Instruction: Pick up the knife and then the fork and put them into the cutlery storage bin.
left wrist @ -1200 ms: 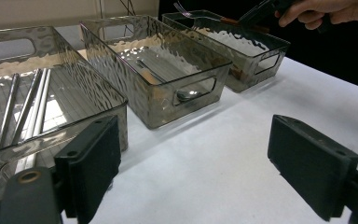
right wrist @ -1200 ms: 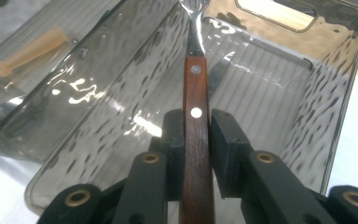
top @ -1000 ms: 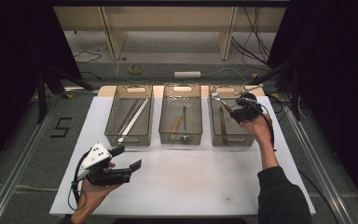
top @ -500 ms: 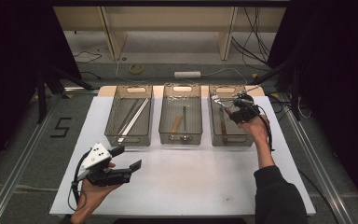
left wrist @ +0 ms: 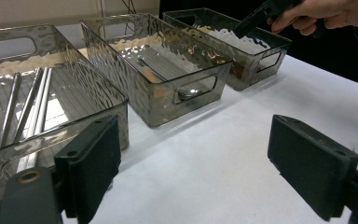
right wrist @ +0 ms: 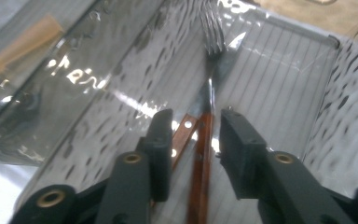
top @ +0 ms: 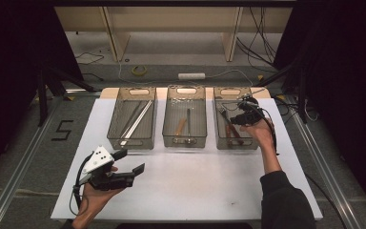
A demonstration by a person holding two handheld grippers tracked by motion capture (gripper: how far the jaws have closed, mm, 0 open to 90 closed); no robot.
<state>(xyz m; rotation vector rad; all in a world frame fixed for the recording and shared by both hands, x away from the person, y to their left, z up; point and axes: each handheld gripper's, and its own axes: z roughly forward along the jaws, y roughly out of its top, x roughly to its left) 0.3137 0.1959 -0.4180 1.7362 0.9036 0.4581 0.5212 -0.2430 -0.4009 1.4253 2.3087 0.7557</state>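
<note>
My left gripper sits low over the white bench, jaws spread wide, nothing between them. Farther out, my right gripper hangs inside the right-hand clear ribbed plastic bin, jaws just been opening; the wood-handled steel fork lies between them on the bin floor, pads not pressing it, a second brown handle beside it. Middle clear bin holds a wood-handled utensil, left clear bin silver rods.
</note>
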